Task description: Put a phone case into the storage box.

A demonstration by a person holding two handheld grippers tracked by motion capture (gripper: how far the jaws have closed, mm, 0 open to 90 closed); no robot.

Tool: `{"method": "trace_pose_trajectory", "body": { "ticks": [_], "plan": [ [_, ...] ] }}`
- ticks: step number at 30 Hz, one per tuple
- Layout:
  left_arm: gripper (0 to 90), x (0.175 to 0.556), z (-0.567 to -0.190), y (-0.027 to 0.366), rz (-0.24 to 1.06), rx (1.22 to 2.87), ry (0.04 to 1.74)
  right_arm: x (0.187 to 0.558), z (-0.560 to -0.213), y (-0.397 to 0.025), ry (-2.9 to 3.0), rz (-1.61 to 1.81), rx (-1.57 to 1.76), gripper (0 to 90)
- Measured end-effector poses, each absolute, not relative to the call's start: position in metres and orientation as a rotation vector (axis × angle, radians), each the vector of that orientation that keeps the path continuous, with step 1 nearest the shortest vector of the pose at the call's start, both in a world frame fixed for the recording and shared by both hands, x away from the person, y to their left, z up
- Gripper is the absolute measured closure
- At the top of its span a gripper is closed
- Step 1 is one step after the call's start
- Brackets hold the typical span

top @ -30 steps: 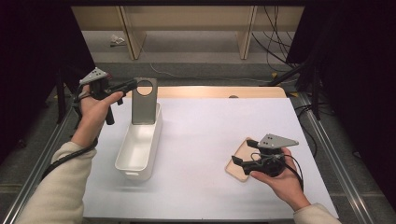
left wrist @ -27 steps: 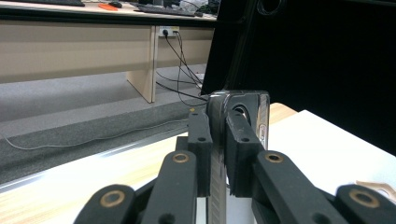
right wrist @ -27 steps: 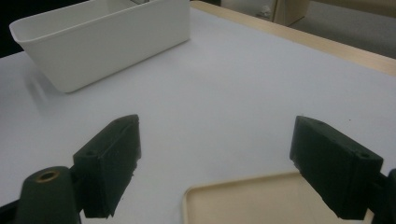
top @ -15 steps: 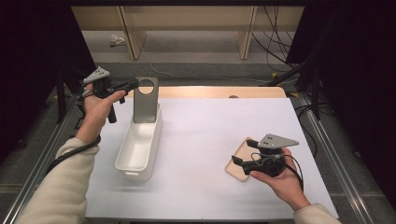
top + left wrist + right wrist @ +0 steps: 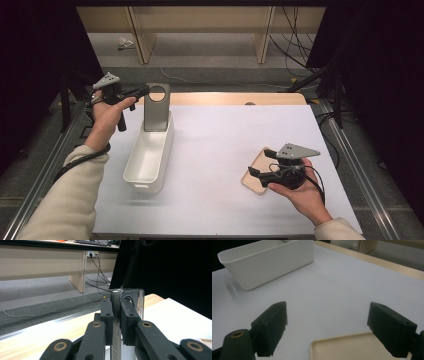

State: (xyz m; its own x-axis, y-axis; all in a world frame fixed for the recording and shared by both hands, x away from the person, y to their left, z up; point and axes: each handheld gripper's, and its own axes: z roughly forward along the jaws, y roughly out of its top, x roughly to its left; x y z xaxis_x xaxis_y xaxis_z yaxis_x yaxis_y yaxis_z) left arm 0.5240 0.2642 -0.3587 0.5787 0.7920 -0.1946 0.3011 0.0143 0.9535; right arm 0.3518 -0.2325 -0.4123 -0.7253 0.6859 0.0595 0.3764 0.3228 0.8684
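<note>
A grey metal plate (image 5: pixel 156 111) with a round hole near its top stands upright at the far end of a long white bin (image 5: pixel 150 155). Its lower edge appears to dip inside the bin. My left gripper (image 5: pixel 144 90) is shut on the plate's upper left edge. In the left gripper view the plate (image 5: pixel 132 298) is clamped edge-on in the left gripper (image 5: pixel 116 322). My right gripper (image 5: pixel 261 163) stands open just above a small beige tray (image 5: pixel 254 181) at the right. In the right gripper view the right gripper (image 5: pixel 328 325) has nothing between its fingers, and the tray (image 5: pixel 352 347) lies under it.
A white sheet (image 5: pixel 225 135) covers the table, with a wooden strip (image 5: pixel 225 98) along the far edge. Metal rails run down both sides. Beyond the table are a grey floor, bench legs and cables. The white bin (image 5: pixel 269 260) lies ahead of the right gripper.
The left gripper and the plate have crept slightly to the right at the bin's far end. The right gripper has stayed put.
</note>
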Motion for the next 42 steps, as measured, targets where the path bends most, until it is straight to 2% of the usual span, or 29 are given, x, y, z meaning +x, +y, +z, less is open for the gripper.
{"method": "trace_pose_trajectory", "body": {
  "ticks": [42],
  "plan": [
    [81.6, 0.544, -0.382, 0.264, 0.477, 1.598, 0.993, 0.352, -0.412, -0.233, 2.276, 1.370, 0.953, 17.2]
  ]
}}
